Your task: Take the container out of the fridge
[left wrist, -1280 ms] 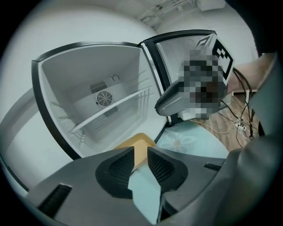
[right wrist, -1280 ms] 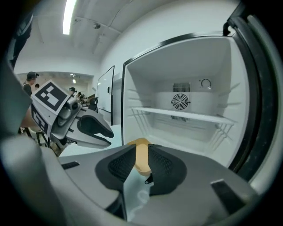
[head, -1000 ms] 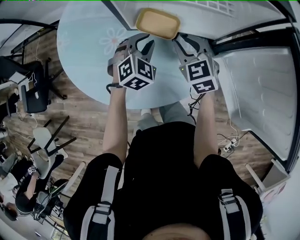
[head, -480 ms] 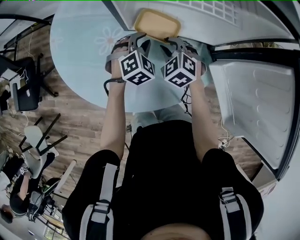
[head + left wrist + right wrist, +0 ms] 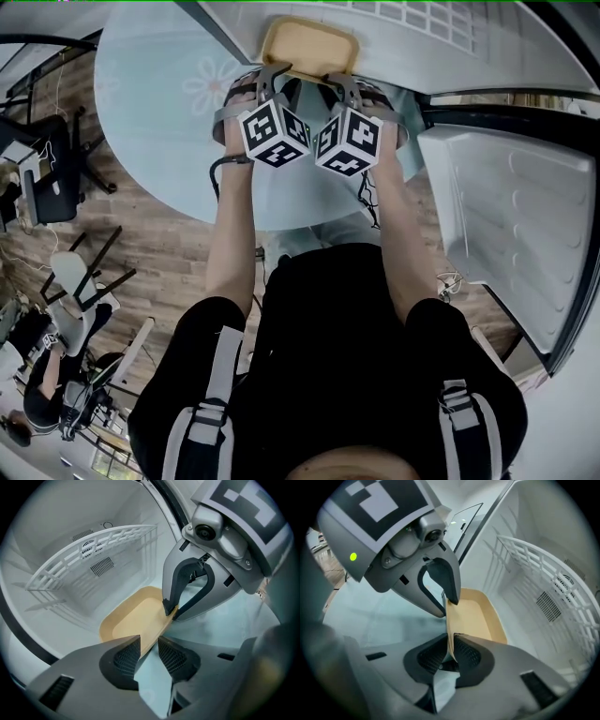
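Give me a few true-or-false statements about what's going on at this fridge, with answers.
1. The container is tan. True.
2. The fridge door is shut. False: it stands open.
3. The right gripper grips the container's rim. True; its fingers have just been closing on it.
4. The left gripper holds a bottle. False: its fingers, just opened wider, straddle the container's rim unclamped.
5. A white wire shelf sits above the container. True.

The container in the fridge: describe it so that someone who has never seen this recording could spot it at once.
Find the open white fridge and its white wire shelf. On the fridge floor below that shelf, near the front edge, lies the container: shallow, rectangular, round-cornered. It is the only tan thing among white surfaces.
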Motion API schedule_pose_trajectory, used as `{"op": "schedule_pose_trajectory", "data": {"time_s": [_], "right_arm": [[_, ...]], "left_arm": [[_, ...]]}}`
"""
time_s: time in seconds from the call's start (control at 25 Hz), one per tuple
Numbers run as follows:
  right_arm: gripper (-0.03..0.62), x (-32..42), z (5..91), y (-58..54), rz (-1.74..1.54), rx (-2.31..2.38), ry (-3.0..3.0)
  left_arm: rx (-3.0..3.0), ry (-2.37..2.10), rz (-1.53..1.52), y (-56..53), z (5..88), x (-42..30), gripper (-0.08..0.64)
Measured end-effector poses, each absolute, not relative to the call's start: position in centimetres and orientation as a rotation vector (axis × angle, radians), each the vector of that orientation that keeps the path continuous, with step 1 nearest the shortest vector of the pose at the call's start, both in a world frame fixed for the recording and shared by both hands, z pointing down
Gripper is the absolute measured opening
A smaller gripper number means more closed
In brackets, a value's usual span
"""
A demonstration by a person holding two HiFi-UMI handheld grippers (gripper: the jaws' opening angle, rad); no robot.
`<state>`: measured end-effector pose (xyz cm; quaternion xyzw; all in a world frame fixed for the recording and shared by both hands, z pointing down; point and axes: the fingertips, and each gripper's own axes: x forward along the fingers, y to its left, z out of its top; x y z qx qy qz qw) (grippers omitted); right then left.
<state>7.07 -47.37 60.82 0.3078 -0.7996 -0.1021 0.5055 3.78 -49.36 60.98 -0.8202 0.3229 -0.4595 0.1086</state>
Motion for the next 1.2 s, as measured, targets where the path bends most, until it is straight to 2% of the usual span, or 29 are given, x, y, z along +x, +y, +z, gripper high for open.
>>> {"op": "schedule_pose_trajectory", "data": {"time_s": [0.24,0.56,0.88,1.2], "right_arm": [[0.046,6.7,61.6,-47.8,-0.277,0.702,-1.881],[0.029,6.3,60.4,-46.4,-0.232,0.674,-1.930],[0.028,5.1,57.4,-44.9,-0.222,0.726,-1.982],[0.031,2.2,50.4,-39.7,-0.310,0.836,-1.948]], "left_arm": [[-2.408,0.931,-1.424,-49.4,62.1,3.4,0.133],[-2.406,0.957,-1.446,-48.0,61.0,3.3,0.098],[-2.382,0.979,-1.399,-46.4,57.7,2.0,0.091],[-2.352,1.000,-1.258,-41.2,50.6,-0.9,0.091]]}}
